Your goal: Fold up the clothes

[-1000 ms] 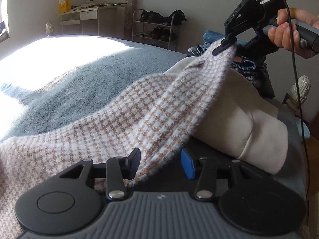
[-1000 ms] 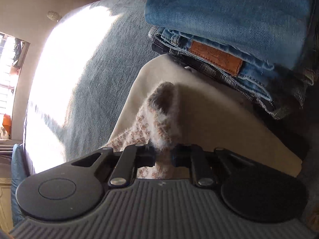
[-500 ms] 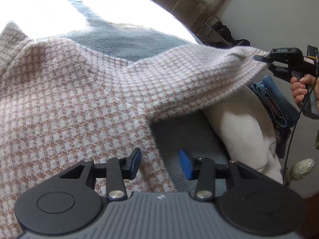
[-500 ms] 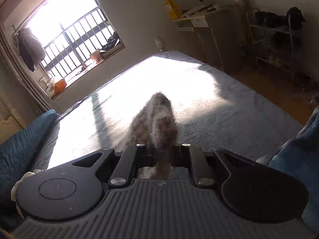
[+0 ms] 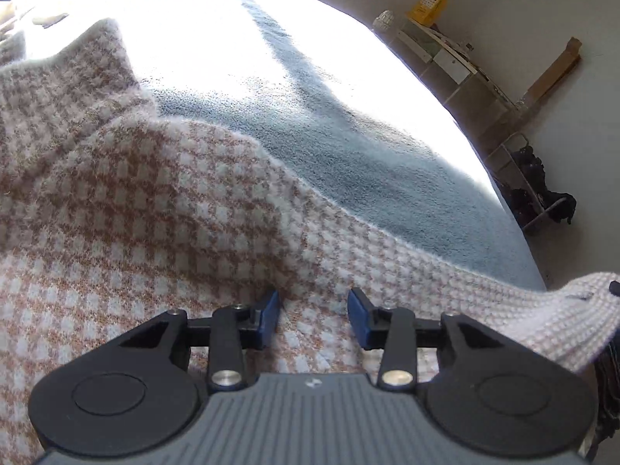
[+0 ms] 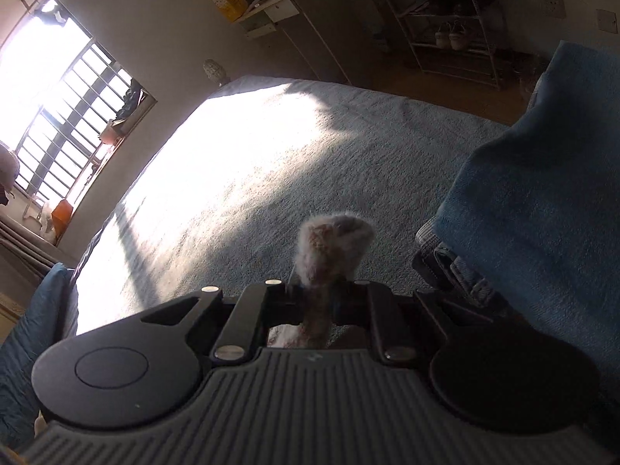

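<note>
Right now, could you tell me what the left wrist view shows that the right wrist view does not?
Left wrist only: the checked garment spread wide, and the left gripper open just above it. Right wrist only: the barred window, folded blue clothes, and the right gripper shut on a bunched end of the garment. Both: the grey-blue bedspread, desk and shoe rack.

the left wrist view looks steeply down, very close over the checked knit garment (image 5: 162, 209), with the blue-grey bed cover (image 5: 348, 147) behind. the right wrist view looks more level across the same bed cover (image 6: 294, 155) toward the barred window (image 6: 73, 116). both views show the desk (image 5: 445, 54) and the shoe rack (image 6: 445, 11).
</note>
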The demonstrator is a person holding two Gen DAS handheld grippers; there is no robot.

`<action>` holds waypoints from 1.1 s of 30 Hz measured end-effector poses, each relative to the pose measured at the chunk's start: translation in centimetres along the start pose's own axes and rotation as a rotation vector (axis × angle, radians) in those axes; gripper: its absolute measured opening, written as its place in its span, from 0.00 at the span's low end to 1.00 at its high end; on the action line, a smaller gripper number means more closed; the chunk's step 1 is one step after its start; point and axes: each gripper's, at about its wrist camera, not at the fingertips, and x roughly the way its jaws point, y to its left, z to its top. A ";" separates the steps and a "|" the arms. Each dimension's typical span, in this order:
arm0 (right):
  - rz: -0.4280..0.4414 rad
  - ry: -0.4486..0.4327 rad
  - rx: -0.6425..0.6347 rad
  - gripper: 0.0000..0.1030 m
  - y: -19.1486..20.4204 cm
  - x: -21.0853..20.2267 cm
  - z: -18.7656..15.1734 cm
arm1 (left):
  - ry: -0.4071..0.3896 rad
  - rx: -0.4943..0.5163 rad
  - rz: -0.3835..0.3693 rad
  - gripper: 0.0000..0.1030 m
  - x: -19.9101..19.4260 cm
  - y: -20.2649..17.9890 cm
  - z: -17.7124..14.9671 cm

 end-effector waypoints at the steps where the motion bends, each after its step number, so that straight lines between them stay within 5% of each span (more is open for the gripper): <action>1: 0.007 -0.002 -0.003 0.10 0.5 0.1 0.2 | -0.026 0.019 -0.005 0.43 -0.7 -0.2 0.5; 4: 0.038 -0.011 -0.002 0.10 1.4 0.3 0.7 | -0.113 0.005 0.057 0.48 -1.3 0.9 2.3; 7: 0.061 -0.030 -0.030 0.10 2.3 0.1 0.8 | -0.092 -0.070 0.155 0.48 1.6 3.7 3.7; 11: 0.051 -0.042 -0.042 0.10 2.9 0.7 0.8 | -0.105 -0.002 0.173 0.49 1.9 2.9 3.9; 16: 0.060 -0.048 -0.056 0.10 4.0 0.5 1.1 | -0.060 0.042 0.167 0.49 -3.0 0.8 1.4; 25: 0.226 -0.053 -0.202 0.10 12.6 0.3 0.6 | 0.159 -0.151 -0.056 0.45 -12.8 0.1 -8.8; 31: 0.426 0.001 -0.344 0.10 20.6 -0.1 -1.7 | 0.335 -0.185 -0.125 0.44 -12.8 0.2 -15.9; 33: 0.490 0.029 -0.386 0.10 22.9 -0.3 -2.9 | 0.331 -0.175 -0.131 0.38 -12.5 0.6 -17.1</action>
